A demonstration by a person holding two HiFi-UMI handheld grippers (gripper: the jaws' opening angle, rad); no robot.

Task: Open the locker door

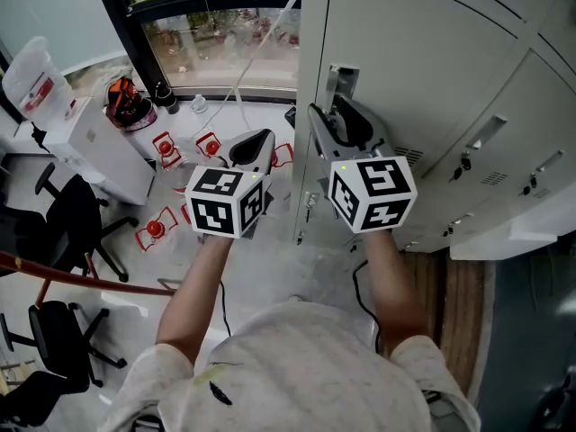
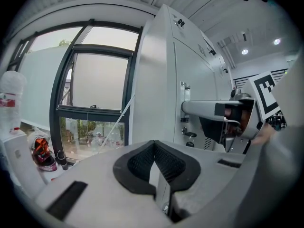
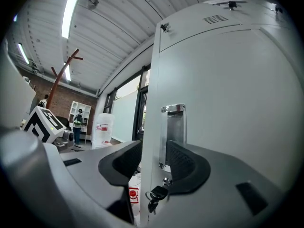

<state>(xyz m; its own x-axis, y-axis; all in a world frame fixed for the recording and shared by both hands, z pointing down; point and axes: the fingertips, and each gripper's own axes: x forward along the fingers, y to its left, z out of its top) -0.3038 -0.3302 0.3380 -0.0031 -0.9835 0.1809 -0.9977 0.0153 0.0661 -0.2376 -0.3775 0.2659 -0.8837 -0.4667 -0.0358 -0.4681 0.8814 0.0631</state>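
- Head view: the right gripper [image 1: 337,124] reaches the left edge of the pale grey metal locker door [image 1: 423,61], at its recessed chrome handle [image 1: 340,81]. The left gripper [image 1: 255,144] hangs beside it, well clear of the locker. The door's lower part is cut off behind the arms.
- Left gripper view: its 2 jaws are pressed together on nothing, so this gripper takes no part.
- Right gripper view: the 2 jaws straddle the door's edge, 1 pad outside it and 1 on the handle, apparently clamped. A bunch of dark keys [image 3: 154,196] hangs in the lock below. The grasp looks made and the pull remains. Whether the door is ajar cannot be made out.
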